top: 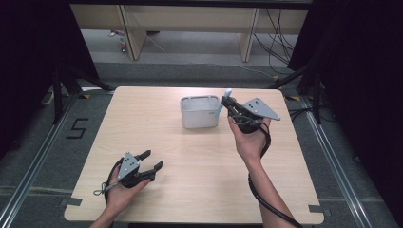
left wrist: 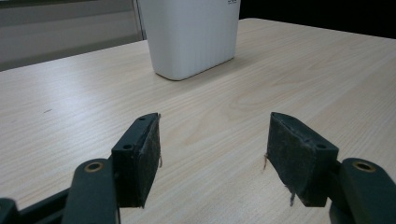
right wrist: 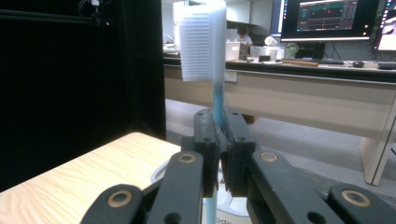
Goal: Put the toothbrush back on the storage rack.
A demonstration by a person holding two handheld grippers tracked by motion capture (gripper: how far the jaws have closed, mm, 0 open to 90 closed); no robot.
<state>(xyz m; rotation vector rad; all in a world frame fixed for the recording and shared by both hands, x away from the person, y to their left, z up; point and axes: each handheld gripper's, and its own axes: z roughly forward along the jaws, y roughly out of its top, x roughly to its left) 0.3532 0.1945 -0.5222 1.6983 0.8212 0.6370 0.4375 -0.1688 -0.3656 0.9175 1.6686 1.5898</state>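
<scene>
A light blue toothbrush (right wrist: 205, 42) with white bristles stands upright between the jaws of my right gripper (right wrist: 220, 135), which is shut on its handle. From above, the right gripper (top: 230, 106) is raised beside the right rim of a white ribbed bin (top: 200, 112), and the toothbrush (top: 223, 102) leans over that rim with its head up. My left gripper (top: 152, 158) rests low near the table's front left, jaws apart and holding nothing. In the left gripper view its pads (left wrist: 144, 158) frame bare wood, with the bin (left wrist: 194, 35) farther ahead.
The wooden table (top: 190, 190) is bare around the bin. Black curtains flank both sides. Desks, cables and monitors (right wrist: 327, 18) stand beyond the far edge. A cable trails from the right gripper down along the forearm (top: 266, 190).
</scene>
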